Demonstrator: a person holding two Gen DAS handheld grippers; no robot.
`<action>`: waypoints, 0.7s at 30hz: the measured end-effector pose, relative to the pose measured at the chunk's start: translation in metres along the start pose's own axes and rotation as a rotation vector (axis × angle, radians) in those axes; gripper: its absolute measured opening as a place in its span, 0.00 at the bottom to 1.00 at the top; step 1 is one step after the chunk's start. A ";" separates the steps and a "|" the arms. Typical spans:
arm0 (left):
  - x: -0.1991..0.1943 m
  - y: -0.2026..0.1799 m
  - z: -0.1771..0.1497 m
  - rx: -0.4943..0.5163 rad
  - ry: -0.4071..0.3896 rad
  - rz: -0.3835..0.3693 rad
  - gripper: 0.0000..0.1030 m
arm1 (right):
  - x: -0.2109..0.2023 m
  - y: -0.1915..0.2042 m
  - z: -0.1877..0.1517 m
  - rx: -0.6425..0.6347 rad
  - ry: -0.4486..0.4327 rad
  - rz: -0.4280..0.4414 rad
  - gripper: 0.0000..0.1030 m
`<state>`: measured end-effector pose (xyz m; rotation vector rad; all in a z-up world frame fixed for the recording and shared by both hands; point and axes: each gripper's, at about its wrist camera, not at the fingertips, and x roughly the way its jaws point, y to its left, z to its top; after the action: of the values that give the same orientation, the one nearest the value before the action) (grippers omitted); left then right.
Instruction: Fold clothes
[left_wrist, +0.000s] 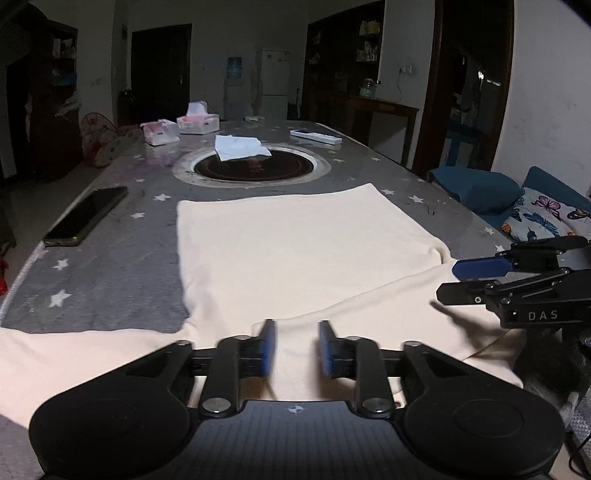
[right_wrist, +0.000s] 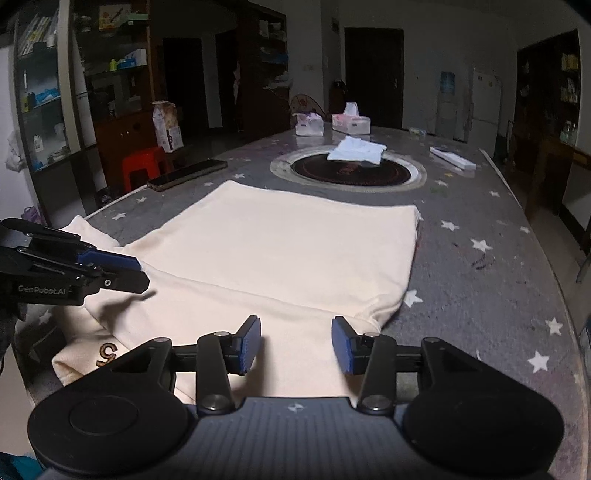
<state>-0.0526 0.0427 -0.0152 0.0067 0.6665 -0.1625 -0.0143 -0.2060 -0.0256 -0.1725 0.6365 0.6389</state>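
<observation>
Cloth first: the cream garment (left_wrist: 303, 251) lies spread flat on the near part of the star-patterned tabletop (left_wrist: 122, 258), one sleeve trailing off to the left and the near hem hanging toward the holder. Both tools hover over that near edge, the left tongs (left_wrist: 297, 347) parted with nothing between the blue pads, the right tongs (right_wrist: 295, 341) spread wider and likewise empty. To fold well, each pair should probably bite the fabric near a corner of the near edge, lift evenly, and carry it over toward the far hem (a lopsided lift would likely drag wrinkles in). Further off sit a dark phone (left_wrist: 86, 216), a round inset burner (left_wrist: 251, 168) with a folded white cloth (left_wrist: 240, 147) on it, tissue boxes (left_wrist: 197, 122) and a remote (left_wrist: 316, 136), all beyond the garment, so none seems to block the fold.
</observation>
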 end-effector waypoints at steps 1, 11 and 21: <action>0.001 0.000 -0.002 0.003 0.005 0.007 0.34 | 0.001 0.001 -0.001 -0.001 0.003 -0.002 0.45; -0.027 0.041 -0.014 -0.119 -0.015 0.195 0.42 | -0.005 0.015 -0.004 -0.049 0.003 0.008 0.52; -0.057 0.120 -0.031 -0.305 -0.023 0.641 0.48 | -0.006 0.018 -0.005 -0.037 0.000 0.006 0.52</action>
<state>-0.0978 0.1718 -0.0097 -0.0743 0.6319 0.5561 -0.0315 -0.1959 -0.0255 -0.2057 0.6254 0.6567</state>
